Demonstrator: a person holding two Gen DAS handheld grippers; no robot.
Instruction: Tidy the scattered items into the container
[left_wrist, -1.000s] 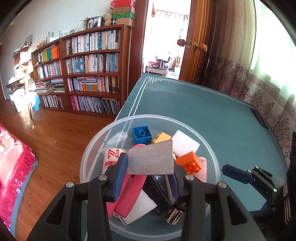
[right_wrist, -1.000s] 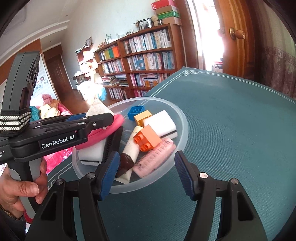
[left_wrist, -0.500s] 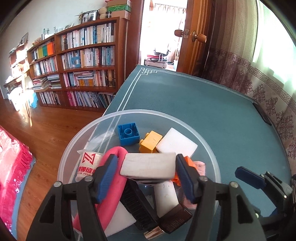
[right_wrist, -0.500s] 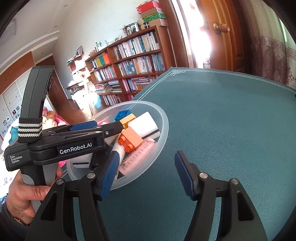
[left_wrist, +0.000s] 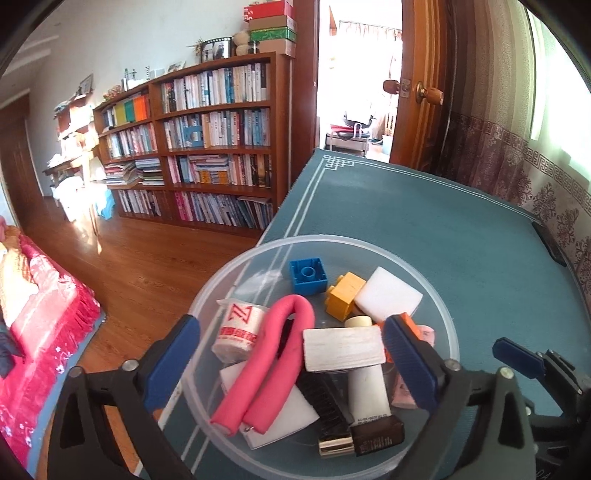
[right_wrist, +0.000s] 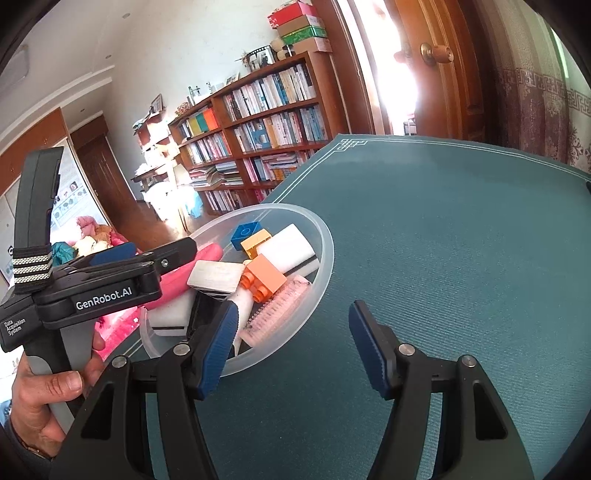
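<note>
- The white block (left_wrist: 341, 349), a flat oblong with a streaked matte face, lies on top of the heap in the bowl (left_wrist: 258, 254), long axis running across between the left fingers (left_wrist: 171, 363), nearer the right-hand one.
- Around it: a bent pink foam tube (left_wrist: 271, 363), a blue brick (left_wrist: 307, 275), a yellow brick (left_wrist: 343, 295), a white sponge (left_wrist: 388, 299) and a black brush (left_wrist: 325, 400).
- The left gripper (left_wrist: 291, 367) is spread wide, holding nothing.
- The right gripper (right_wrist: 291, 345) is also spread and empty over the teal woven bench (right_wrist: 461, 240), the clear plastic bowl at its left finger.
- A hand (right_wrist: 44, 398) grips the left gripper's handle.
</note>
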